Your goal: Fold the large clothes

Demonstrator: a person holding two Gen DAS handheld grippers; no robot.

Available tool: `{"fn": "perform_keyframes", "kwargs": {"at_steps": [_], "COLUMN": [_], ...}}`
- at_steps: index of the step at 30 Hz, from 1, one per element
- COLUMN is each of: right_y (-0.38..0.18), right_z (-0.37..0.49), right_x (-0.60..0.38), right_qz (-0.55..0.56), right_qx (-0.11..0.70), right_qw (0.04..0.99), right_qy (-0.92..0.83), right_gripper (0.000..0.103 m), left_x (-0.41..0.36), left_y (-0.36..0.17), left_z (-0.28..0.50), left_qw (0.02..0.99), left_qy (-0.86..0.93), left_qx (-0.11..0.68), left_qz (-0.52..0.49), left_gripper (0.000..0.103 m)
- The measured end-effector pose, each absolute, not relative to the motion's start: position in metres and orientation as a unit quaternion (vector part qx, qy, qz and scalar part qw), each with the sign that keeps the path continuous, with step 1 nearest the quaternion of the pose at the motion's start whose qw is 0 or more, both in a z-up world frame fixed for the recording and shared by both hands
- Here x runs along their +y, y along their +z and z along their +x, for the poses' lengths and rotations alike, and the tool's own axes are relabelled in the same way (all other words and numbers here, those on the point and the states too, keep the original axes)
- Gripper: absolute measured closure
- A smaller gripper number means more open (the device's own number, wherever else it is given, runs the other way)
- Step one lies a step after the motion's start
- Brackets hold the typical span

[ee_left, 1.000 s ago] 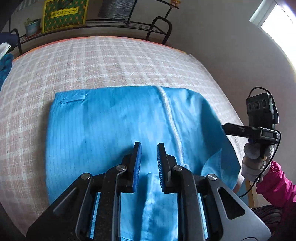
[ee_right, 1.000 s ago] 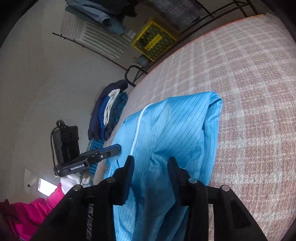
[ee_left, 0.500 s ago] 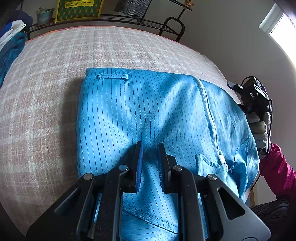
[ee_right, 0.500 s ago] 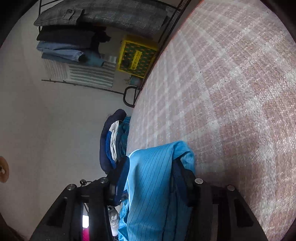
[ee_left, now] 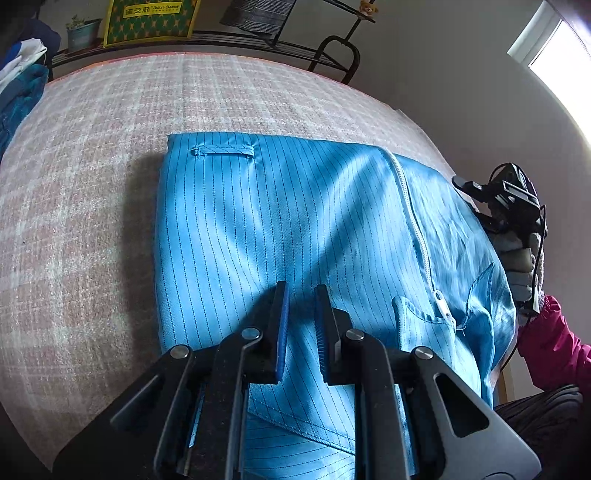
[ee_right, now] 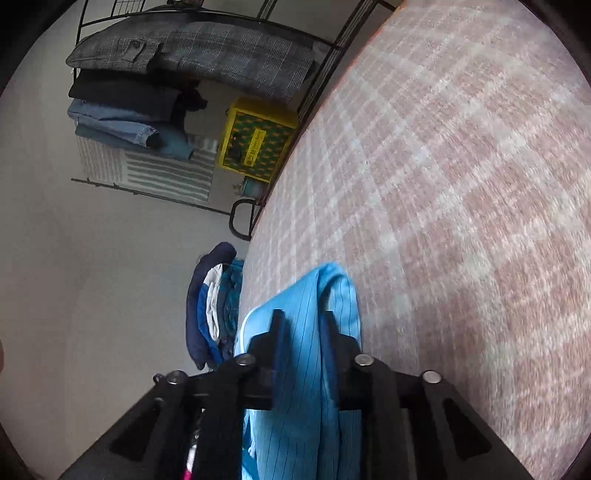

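One blue striped garment (ee_left: 280,236) lies on one plaid-covered surface (ee_left: 92,206), bearing one white zipper (ee_left: 412,221). Two grippers show: left gripper (ee_left: 300,295), right gripper (ee_right: 302,325). One yellow box (ee_right: 255,140) sits upper left in the right wrist view, beside one small potted plant (ee_left: 79,33). One gloved hand (ee_left: 521,258) appears at right.

Black gripper frames with silver screws, blue-padded fingers (ee_left: 282,314) (ribbed), a magenta sleeve (ee_left: 550,343).
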State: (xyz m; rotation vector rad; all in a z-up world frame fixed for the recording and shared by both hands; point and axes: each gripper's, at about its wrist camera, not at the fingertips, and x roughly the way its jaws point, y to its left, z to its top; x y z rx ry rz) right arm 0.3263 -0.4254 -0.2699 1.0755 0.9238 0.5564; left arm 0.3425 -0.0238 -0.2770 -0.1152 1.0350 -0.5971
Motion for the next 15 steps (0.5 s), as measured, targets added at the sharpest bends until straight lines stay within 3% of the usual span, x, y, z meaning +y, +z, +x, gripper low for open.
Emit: {"fn": "perform_keyframes", "kwargs": {"at_steps": [2,4,6,9,11,13,15], "right_y": [-0.273,-0.270,-0.265,-0.250,-0.232,-0.210,-0.192], "right_z": [0.320,0.318,0.319,0.313,0.301,0.284,0.268], "right_x": [-0.422,-0.415,-0.411,-0.409,-0.410,-0.410,-0.401], "right_qz": [0.473,0.421,0.370,0.325,0.308,0.305,0.292], "right_qx": [0.427,0.446,0.466,0.478,0.470,0.449,0.436], "right_qw": [0.729,0.757,0.778,0.797,0.809,0.819,0.824], "right_qy": [0.251,0.227,0.201,0.174,0.174,0.189,0.214], "right_gripper": [0.074,0.096,0.103,0.103,0.099,0.085,0.083], "left_x": [-0.025,-0.025,-0.026,-0.024,-0.015,0.000,0.016], "left_y": [-0.277,-0.276,-0.275,-0.268,-0.257,-0.245,-0.239], "left_z": [0.341,0.339,0.336,0.331,0.326,0.322,0.321], "left_qw": [0.827,0.829,0.829,0.827,0.838,0.844,0.845], "left_qy": [-0.280,-0.279,-0.279,-0.274,-0.263,-0.258,-0.250], "left_qx": [0.484,0.483,0.483,0.488,0.475,0.464,0.458], "left_qz": [-0.048,-0.048,-0.047,-0.047,-0.055,-0.082,-0.113], "left_gripper": [0.087,0.087,0.087,0.087,0.087,0.087,0.086]}}
